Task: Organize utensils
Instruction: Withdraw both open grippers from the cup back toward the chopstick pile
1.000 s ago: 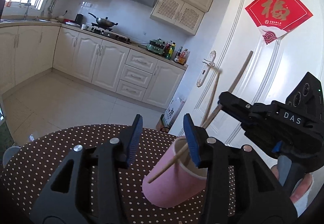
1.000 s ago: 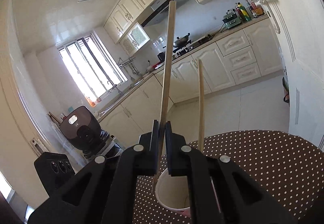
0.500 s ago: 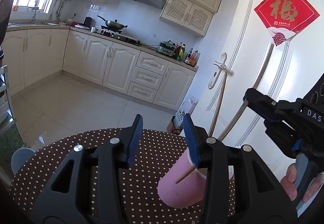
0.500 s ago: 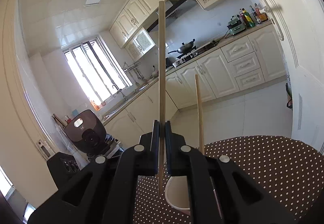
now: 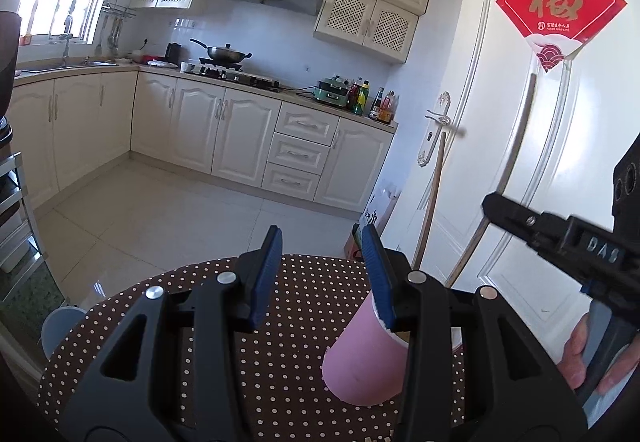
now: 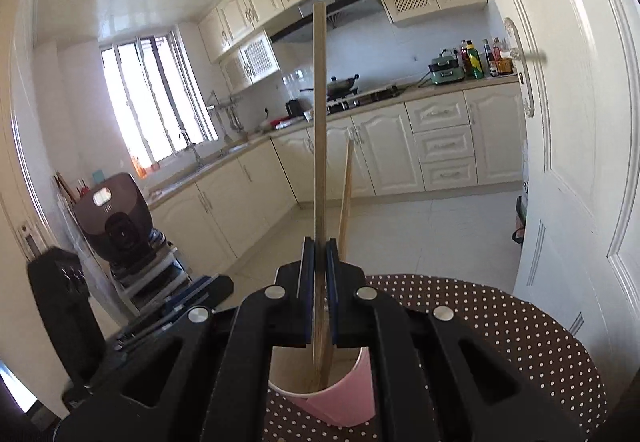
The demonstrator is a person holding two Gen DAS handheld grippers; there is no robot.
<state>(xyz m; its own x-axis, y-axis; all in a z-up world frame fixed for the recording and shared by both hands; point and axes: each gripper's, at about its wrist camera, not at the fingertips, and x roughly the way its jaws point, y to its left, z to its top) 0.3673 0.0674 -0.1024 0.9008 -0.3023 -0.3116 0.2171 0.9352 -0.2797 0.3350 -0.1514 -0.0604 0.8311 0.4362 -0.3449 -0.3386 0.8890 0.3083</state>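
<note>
Nearest to me, my right gripper (image 6: pixel 318 274) is clamped tight on one wooden chopstick (image 6: pixel 319 146), pads pinching it partway up the shaft, lower end already down inside the pink paper cup (image 6: pixel 344 398). Stick's light, thin, stiff, smooth wood, so I'd judge it can swivel btwn the pads if bumped; a grip low on the shaft, close to the cup mouth, gives best control of the tip. A second chopstick (image 6: pixel 346 194) stands in the cup just behind, leaning on the rim.

Cup itself: paper, light, prob. tips easily w/ two long sticks levering on the rim. In the left wrist view it looks tilted on the dotted tablecloth (image 5: pixel 304 354), though fisheye may exaggerate. Best held round the body, not squeezed hard, or the wall will buckle.

My left gripper (image 5: pixel 324 274) is partway open, nothing btwn the pads; its right finger is at the cup's rim, but touching or just in front, can't tell.

Further off: white door (image 5: pixel 532 146).
</note>
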